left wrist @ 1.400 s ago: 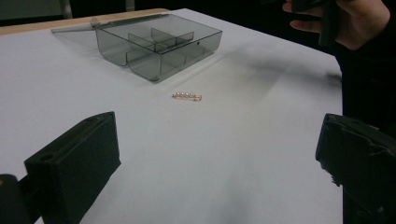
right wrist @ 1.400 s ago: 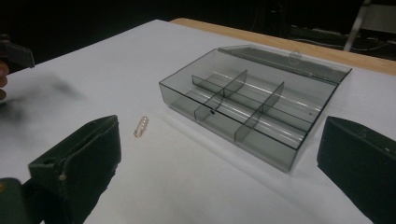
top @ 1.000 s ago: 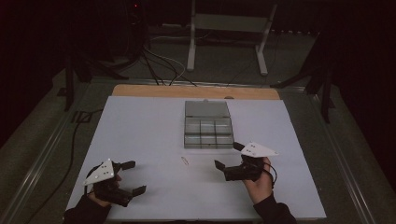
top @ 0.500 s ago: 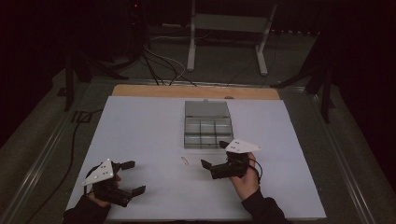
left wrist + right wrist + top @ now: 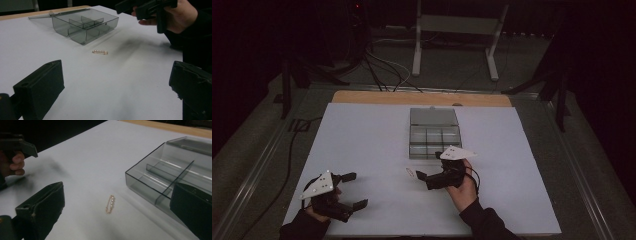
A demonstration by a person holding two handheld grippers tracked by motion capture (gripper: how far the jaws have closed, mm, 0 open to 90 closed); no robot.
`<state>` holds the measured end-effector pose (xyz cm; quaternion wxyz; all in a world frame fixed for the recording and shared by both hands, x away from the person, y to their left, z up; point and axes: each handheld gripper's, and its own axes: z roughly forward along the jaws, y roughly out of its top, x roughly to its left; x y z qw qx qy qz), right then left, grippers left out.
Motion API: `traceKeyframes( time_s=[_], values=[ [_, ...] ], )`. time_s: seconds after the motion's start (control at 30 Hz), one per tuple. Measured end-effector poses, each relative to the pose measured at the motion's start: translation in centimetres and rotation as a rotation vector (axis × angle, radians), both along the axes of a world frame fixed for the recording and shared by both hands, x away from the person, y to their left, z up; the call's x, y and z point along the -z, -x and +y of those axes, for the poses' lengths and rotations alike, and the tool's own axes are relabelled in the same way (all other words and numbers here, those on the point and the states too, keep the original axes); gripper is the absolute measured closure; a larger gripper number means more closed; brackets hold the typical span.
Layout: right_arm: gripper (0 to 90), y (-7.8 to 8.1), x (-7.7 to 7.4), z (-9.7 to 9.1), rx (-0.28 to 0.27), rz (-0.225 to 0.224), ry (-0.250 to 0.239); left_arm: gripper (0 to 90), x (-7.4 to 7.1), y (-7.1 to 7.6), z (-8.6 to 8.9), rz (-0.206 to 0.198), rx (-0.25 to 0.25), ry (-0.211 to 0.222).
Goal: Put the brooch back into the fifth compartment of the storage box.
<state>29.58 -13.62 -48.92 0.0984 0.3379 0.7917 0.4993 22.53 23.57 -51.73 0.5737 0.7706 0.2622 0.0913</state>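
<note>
One open right hand-held gripper (image 5: 422,176) has moved left toward the small gold pearl-set pin (image 5: 110,204); pickup looks imminent.

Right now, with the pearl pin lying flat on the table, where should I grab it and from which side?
Grip the pearl pin across its narrow middle, coming straight down from above with the right hand-held gripper. It is thin, long and flat on the white table, so the open jaws should probably straddle its short width.

A darkened recording laboratory: a white-covered table (image 5: 362,150) stands on a railed platform, with loose cables (image 5: 377,65) and a metal stand (image 5: 457,30) on the floor behind.
</note>
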Motion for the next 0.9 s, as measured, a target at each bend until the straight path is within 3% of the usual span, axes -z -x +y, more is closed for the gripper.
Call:
traceKeyframes(
  time_s=[0.2, 0.57, 0.67, 0.87, 0.9],
  values=[
    [0.0, -0.4, 0.8, 1.5, 0.004, 0.046, 0.012, 1.2, 0.0, 0.0, 0.0, 0.002, 0.001, 0.003],
    [0.0, -1.0, 1.9, 3.3, -0.003, 0.081, 0.051, 1.2, 0.0, 0.0, 0.0, 0.001, 0.004, 0.003],
    [0.0, -1.3, 2.2, 3.7, 0.009, 0.072, 0.084, 1.2, 0.0, 0.0, 0.0, 0.000, 0.003, 0.007],
    [0.0, -1.6, 2.5, 4.5, -0.005, 0.127, 0.136, 1.2, -0.1, 0.0, 0.1, -0.001, 0.004, 0.008],
    [0.0, -1.6, 2.6, 4.9, 0.018, 0.141, 0.152, 1.2, 0.0, 0.0, 0.1, -0.001, 0.004, 0.005]
  ],
)
